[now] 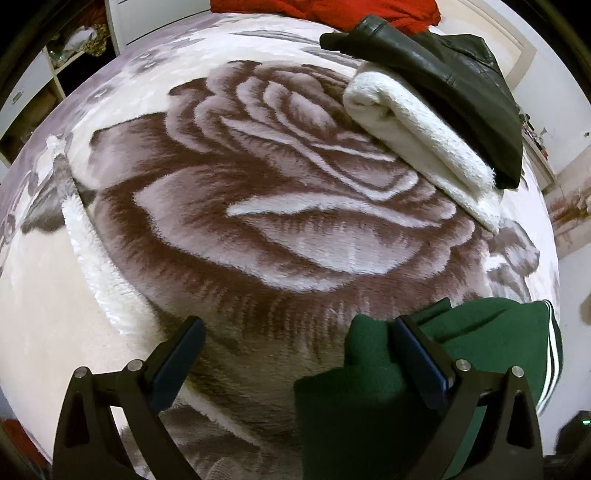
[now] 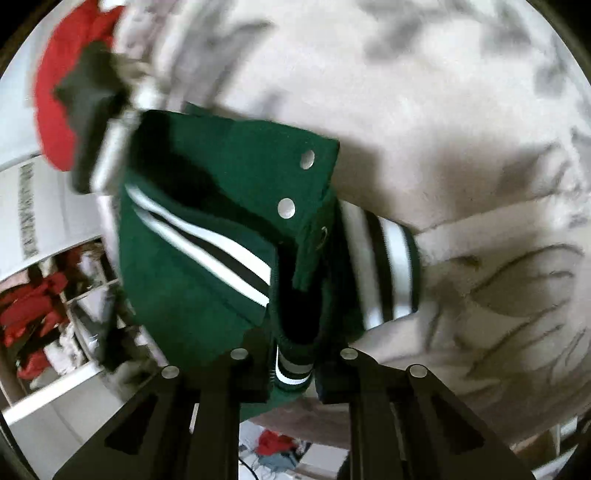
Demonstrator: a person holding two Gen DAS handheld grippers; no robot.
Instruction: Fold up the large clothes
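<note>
One green jacket (image 2: 207, 236) on the bed (image 1: 258, 221): right tongs (image 2: 291, 373) clench its striped cuff, left tongs (image 1: 295, 347) spread wide, gripping nothing.

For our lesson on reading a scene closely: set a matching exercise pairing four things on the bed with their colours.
Things:
1. jacket with striped cuffs
2. folded fleece
3. leather jacket lying on the fleece
4. garment at the far edge of the bed

Colours:
A. red
B. cream white
C. dark green
D. black

Pairs: 1-C, 2-B, 3-D, 4-A
</note>
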